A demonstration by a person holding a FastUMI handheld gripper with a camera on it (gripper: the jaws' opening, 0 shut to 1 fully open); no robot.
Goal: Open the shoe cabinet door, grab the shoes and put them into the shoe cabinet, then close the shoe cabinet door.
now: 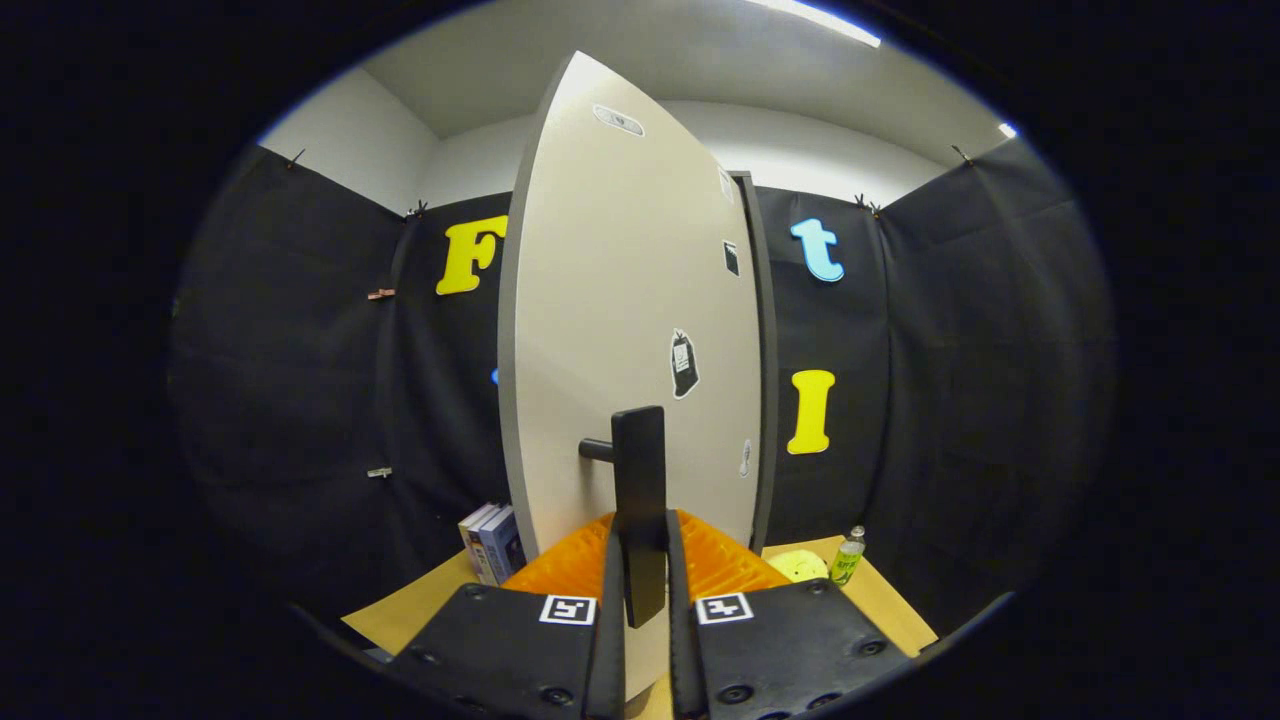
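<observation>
Because the hand-held gripper is clamped on the tall black bar handle of the pale grey cabinet door, which stands partly swung, a crooked pull could make the fingers slide off. The door's edge may also sweep the books standing just beside it on the wooden table.

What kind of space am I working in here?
Likely a cloth-walled recording booth: black cloth all around, a shoe cabinet door whose handle sits between the tongs, and a tabletop with a bottle.
</observation>
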